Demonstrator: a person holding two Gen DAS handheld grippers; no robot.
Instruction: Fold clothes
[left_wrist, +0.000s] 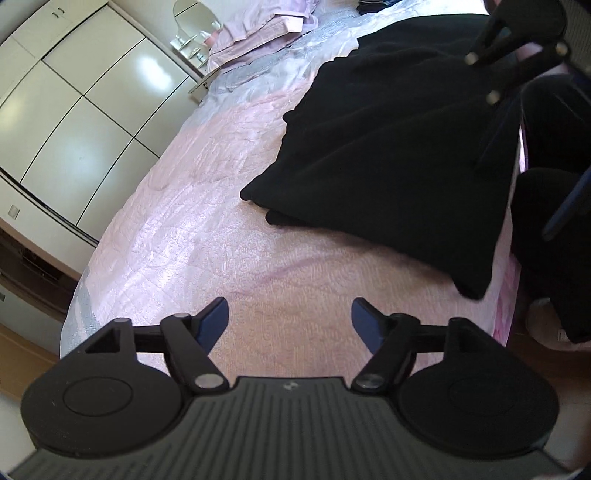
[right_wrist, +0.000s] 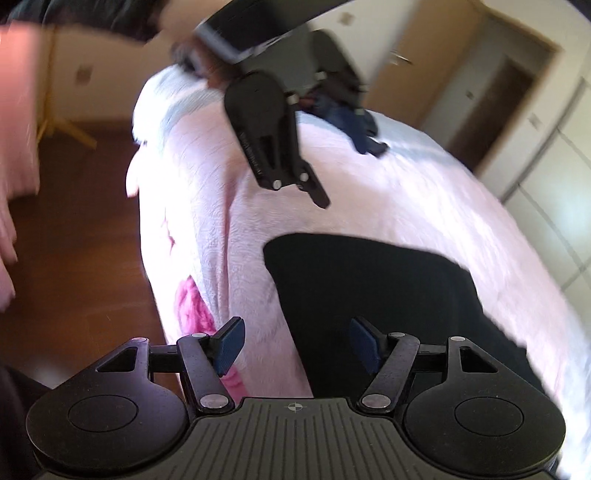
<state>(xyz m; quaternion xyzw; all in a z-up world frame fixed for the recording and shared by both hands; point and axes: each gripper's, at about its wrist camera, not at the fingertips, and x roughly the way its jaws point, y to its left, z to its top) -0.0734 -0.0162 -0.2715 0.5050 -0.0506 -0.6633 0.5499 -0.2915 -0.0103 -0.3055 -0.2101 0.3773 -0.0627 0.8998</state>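
Garment: black garment (left_wrist: 388, 147) lying flat on pink bedspread (left_wrist: 207, 229), near bed's side edge; looks already folded at least once, layered edges visible at near corner.
Garment, right view: same black cloth (right_wrist: 369, 295) directly ahead of right gripper, one corner pointing toward bed edge.
Left gripper (left_wrist: 288, 321): jaws apart, nothing btwn them, only bedspread beneath; garment off to the side, well apart from blue pads (left_wrist: 212, 321).
Right gripper (right_wrist: 295, 343): jaws apart, empty; hovering over garment's near edge, no contact visible. View blurred, so exact gap to cloth hard to tell.
Other clothes: dark blue pile (right_wrist: 354, 125) at far end of bed, untouched; folded pink linen (left_wrist: 266, 26) by the head.
Step in hand: prob. re-approach for next fold, both grippers free.
How to do well: pick two corners on same edge, one per gripper; come in low and flat so lower finger slides under all layers, not just top one.
Grip tip: close only once cloth sits fully btwn pads; thick stack, so pinch deep.
Fold tip: lift both corners together, carry over evenly, lay edge on edge.
Risk: uneven lift may drag layers apart; garment near bed edge, may slide off if pulled that way.
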